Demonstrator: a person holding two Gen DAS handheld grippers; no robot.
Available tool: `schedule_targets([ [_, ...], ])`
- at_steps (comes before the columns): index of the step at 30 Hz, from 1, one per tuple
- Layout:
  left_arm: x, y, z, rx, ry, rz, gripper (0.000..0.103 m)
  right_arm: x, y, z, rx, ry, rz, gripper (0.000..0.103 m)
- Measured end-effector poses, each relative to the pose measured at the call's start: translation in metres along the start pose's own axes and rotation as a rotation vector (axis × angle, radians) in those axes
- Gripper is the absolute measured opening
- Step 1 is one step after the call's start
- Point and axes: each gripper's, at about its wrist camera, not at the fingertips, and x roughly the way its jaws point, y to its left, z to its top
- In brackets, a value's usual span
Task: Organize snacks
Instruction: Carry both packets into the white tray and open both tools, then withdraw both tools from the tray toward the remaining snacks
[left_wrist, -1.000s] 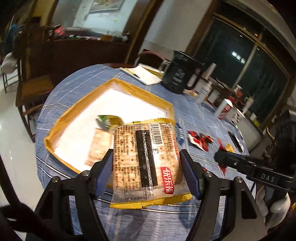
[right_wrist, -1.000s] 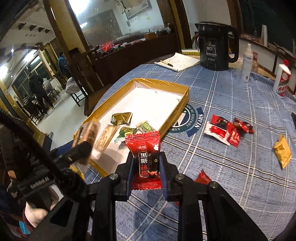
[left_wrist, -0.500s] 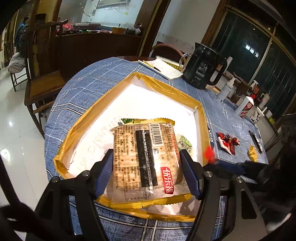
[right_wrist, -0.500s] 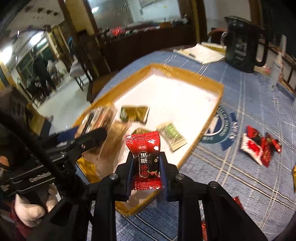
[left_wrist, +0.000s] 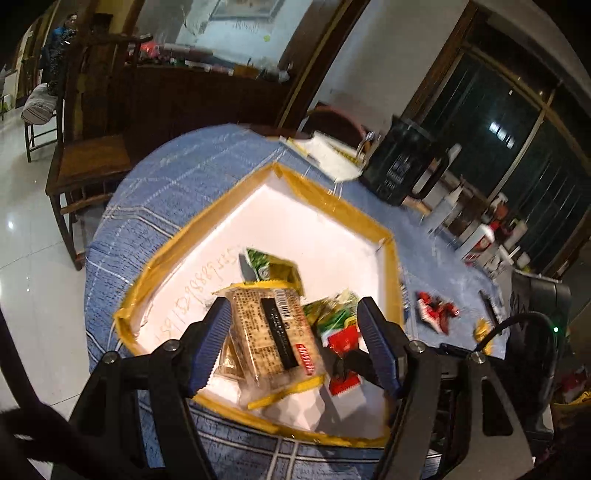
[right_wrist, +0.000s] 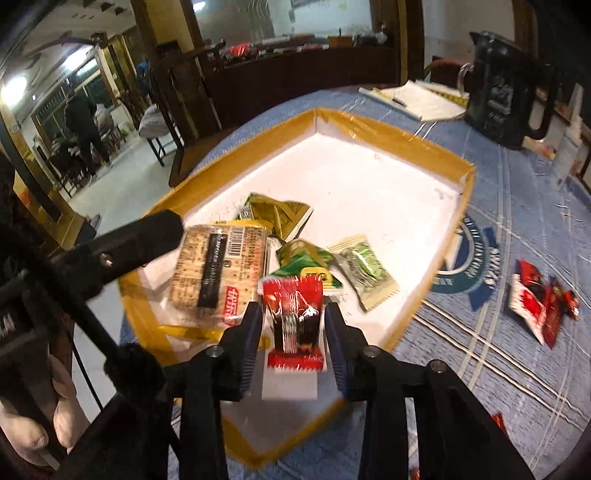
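A yellow-rimmed white tray lies on the blue cloth table. My left gripper hovers over its near end, jaws wide. The cracker packet sits tilted below them, against the left pad, with a gap to the right pad. My right gripper is over the tray beside it. Its jaws are opening, with narrow gaps on both sides of the red candy packet, whose lower edge rests on the tray floor. Green packets lie in the tray.
Loose red packets and a yellow one lie on the cloth right of the tray. A black kettle, a notebook and bottles stand at the back. A wooden chair is left of the table.
Both grippers have come in over the tray's near end. The cracker packet has dropped and tilted out from between the left pads. The right jaws have parted from the red packet.
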Motion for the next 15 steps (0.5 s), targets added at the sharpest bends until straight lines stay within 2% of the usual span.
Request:
schedule_targets([
  [2,-0.014,-0.005,-0.005,-0.004,-0.043,-0.025,0.076,-0.021,-0.007,-0.010,0.031,-0.051,0.000,0.040],
  [5,-0.022,-0.023,-0.014,0.020,-0.065,-0.050,0.079,-0.053,-0.020,-0.034,0.090,-0.130,-0.009,0.045],
  [11,-0.022,-0.075,-0.033,0.104,-0.008,-0.165,0.079,-0.097,-0.063,-0.088,0.252,-0.209,-0.022,0.046],
  [15,-0.025,-0.108,-0.046,0.164,0.025,-0.206,0.080,-0.113,-0.089,-0.110,0.340,-0.227,-0.035,0.046],
])
